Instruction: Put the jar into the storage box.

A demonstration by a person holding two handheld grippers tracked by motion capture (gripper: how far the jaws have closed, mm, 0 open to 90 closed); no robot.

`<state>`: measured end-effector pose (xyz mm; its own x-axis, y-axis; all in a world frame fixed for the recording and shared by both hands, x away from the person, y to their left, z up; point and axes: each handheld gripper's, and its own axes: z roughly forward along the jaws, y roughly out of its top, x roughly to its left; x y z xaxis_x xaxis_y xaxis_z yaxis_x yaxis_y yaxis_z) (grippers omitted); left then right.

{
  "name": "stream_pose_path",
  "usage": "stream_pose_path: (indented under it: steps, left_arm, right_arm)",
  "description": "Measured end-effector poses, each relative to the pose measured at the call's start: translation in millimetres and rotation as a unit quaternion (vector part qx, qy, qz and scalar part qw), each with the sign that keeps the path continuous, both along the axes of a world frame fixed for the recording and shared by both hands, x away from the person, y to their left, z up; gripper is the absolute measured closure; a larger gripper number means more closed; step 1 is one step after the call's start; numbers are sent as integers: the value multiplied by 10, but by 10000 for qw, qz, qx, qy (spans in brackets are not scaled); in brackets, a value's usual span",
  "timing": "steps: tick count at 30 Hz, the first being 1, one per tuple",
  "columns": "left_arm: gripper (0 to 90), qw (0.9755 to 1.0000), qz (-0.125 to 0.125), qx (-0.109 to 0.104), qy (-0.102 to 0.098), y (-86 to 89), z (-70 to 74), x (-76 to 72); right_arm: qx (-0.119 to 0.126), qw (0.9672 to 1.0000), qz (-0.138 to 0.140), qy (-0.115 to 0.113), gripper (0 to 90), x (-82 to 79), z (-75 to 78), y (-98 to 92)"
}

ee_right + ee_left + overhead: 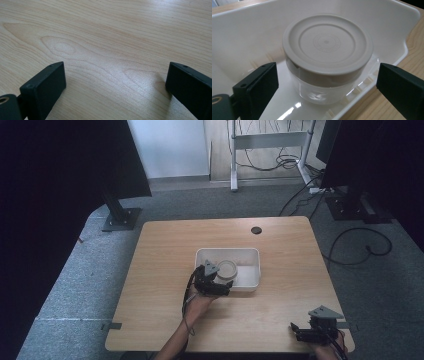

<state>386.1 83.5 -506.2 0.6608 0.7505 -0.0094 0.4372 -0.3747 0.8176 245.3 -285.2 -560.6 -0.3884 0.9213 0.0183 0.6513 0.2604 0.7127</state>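
A clear jar (324, 85) with a beige screw lid (327, 43) stands upright in the left part of a white plastic bin (250, 275). In the high view the jar (226, 269) sits just beyond my left gripper (216, 282), which hovers at the bin's near-left corner. That gripper (325, 87) is open, its black jaws wide on either side of the jar and not touching it. My right gripper (300, 332) rests low over the table's near-right corner, open, with bare wood (107, 50) between its jaws.
The wooden table (165, 270) has a dark round cable hole (256, 230) at the back. Black stands and cables lie on the grey carpet around it. The bin's right half (247, 270) holds nothing.
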Motion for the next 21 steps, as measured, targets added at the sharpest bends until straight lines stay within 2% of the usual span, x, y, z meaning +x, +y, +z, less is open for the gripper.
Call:
stream_pose_path:
  steps: [21]
  left_arm:
    - [40, 9993, -369, -36, -37, 111, 77, -142]
  right_arm:
    - [-4, 10000, -4, 13, 28, 1, 4, 2]
